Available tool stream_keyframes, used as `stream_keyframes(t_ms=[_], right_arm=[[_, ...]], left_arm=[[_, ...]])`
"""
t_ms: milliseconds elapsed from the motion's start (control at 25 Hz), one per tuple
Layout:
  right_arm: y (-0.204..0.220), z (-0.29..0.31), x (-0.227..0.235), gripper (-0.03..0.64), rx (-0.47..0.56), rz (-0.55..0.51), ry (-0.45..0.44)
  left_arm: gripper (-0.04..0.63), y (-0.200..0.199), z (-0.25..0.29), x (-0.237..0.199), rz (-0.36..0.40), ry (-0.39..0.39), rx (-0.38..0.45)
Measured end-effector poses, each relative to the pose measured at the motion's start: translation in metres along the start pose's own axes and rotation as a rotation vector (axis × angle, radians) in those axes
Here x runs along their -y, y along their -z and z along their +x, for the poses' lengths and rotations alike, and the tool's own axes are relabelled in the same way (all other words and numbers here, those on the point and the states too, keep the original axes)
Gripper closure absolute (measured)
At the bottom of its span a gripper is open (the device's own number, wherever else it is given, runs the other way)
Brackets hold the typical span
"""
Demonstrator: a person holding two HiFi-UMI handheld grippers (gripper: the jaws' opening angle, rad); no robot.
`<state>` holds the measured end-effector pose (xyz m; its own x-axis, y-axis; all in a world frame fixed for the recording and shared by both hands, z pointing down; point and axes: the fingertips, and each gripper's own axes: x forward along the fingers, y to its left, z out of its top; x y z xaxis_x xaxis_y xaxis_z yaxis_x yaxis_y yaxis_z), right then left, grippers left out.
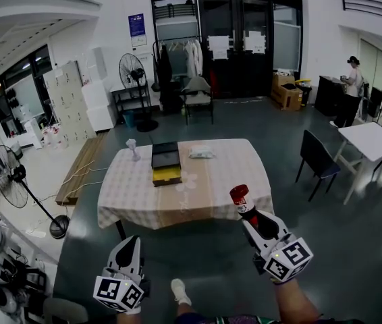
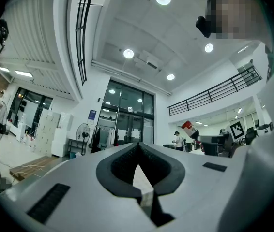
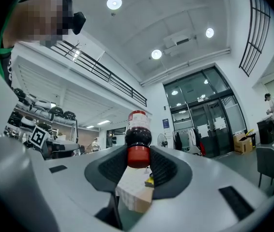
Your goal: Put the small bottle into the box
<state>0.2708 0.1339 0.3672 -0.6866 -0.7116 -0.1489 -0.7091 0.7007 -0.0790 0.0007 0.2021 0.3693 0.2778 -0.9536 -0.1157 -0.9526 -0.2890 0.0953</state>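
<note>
My right gripper (image 1: 250, 214) is shut on the small bottle (image 1: 240, 197), which has dark liquid and a red label. In the right gripper view the pads (image 3: 110, 166) clamp its red cap end and the bottle (image 3: 138, 132) sticks out ahead. The black box (image 1: 165, 155) lies open on the checked table (image 1: 211, 187), well ahead of both grippers, with a yellow piece (image 1: 166, 175) at its near side. My left gripper (image 1: 129, 244) hangs low at the left, its jaws together with nothing in them. The left gripper view shows the bottle (image 2: 189, 128) off to the right.
A white packet (image 1: 200, 152) and a small clear object (image 1: 133, 148) also lie on the table. A dark chair (image 1: 316, 159) and a white table (image 1: 370, 140) stand to the right, fans (image 1: 15, 181) and a wooden platform (image 1: 79, 167) to the left. My shoe (image 1: 179, 291) is on the grey floor.
</note>
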Motion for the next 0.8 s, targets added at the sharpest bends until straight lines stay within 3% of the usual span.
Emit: stream_keyframes(t_ms=[600, 800], right_arm=[[0.013, 0.140, 0.042, 0.471, -0.020, 0.004, -0.018], [0.011, 0.217, 0.049, 0.471, -0.033, 0.009, 0.000]], left_arm=[[0.572, -0.006, 0.103, -0.102, -0.001, -0.016, -0.001], [0.572, -0.023, 0.149, -0.164, 0.002, 0.003, 0.001]])
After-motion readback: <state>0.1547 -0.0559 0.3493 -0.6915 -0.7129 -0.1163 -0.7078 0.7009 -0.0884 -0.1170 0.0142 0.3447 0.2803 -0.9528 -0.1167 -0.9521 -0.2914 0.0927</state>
